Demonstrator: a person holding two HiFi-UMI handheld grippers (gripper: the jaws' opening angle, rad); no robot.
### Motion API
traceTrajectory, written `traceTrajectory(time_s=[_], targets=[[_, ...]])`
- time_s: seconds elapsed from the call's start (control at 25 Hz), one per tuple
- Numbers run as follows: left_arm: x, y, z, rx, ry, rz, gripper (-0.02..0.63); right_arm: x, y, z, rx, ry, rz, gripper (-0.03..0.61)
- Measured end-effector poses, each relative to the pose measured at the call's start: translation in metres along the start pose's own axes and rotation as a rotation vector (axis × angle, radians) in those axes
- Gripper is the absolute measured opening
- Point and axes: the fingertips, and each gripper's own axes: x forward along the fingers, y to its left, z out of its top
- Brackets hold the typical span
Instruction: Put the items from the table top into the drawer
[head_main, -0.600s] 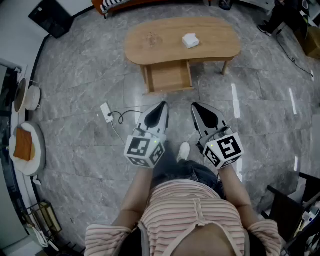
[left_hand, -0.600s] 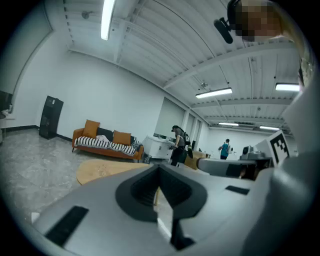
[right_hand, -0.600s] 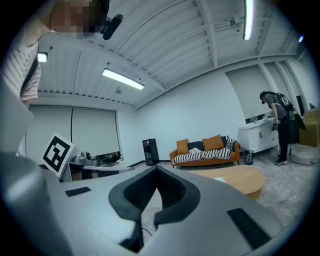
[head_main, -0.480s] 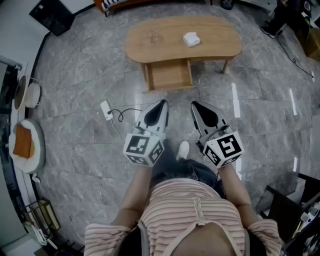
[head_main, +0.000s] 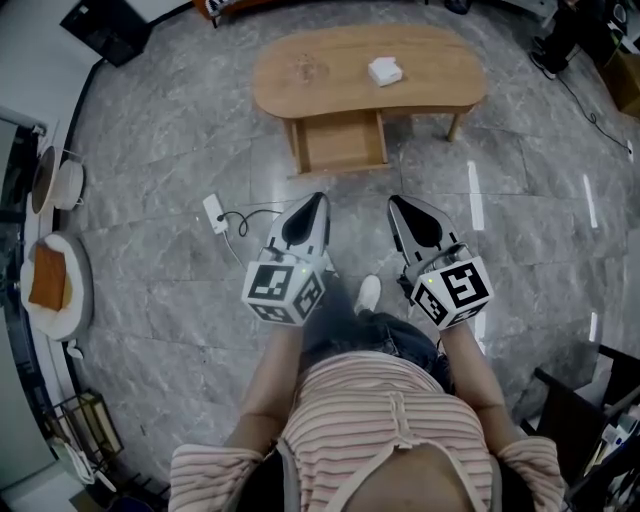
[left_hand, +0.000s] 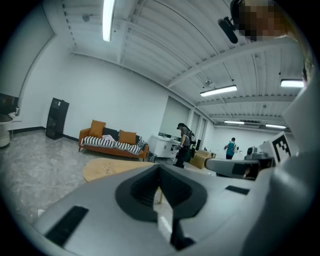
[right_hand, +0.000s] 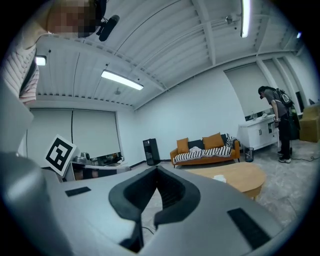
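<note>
An oval wooden table (head_main: 330, 95) stands ahead on the grey stone floor, with a small white item (head_main: 384, 71) on its top right of centre. A faint clear item (head_main: 305, 70) lies left of centre. Its drawer (head_main: 342, 146) is pulled open toward me and looks bare inside. My left gripper (head_main: 318, 198) and right gripper (head_main: 393, 202) are held side by side well short of the table, both shut with nothing between the jaws. The table (right_hand: 235, 178) and white item (right_hand: 219, 177) also show in the right gripper view, the table (left_hand: 107, 169) in the left gripper view.
A white power strip (head_main: 214, 220) with a black cable lies on the floor left of my grippers. Round white stands (head_main: 50, 290) sit at the far left. An orange sofa (left_hand: 112, 142) stands beyond the table, with people (left_hand: 183, 145) further back.
Both grippers have moved slightly forward toward the table; the table has shifted a little in the head view as I walk. The jaws stay shut.
</note>
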Motion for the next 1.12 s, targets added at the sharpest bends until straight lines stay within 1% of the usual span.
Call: traceTrajectory(time_s=[0.16, 0.28, 0.48, 0.8, 1.0, 1.12], targets=[[0.0, 0.006, -0.004, -0.004, 0.005, 0.037, 0.014, -0.005, -0.006, -0.002, 0.019, -0.003, 0.013, 0.009], [0.002, 0.008, -0.004, 0.005, 0.01, 0.058, 0.014, -0.007, -0.015, -0.003, 0.032, -0.002, 0.008, 0.009], [0.005, 0.012, -0.004, 0.024, 0.031, 0.078, 0.014, -0.009, -0.026, 0.0, 0.04, -0.007, -0.004, 0.009], [0.014, 0.017, 0.006, 0.046, 0.035, 0.109, 0.014, -0.001, -0.044, 0.007, 0.063, -0.013, -0.021, 0.009], [0.022, 0.027, 0.012, 0.048, 0.042, 0.134, 0.014, 0.003, -0.057, 0.011, 0.079, -0.005, -0.049, 0.009], [0.032, 0.034, 0.014, 0.026, 0.044, 0.133, 0.014, 0.011, -0.067, 0.011, 0.083, 0.004, -0.062, 0.009]])
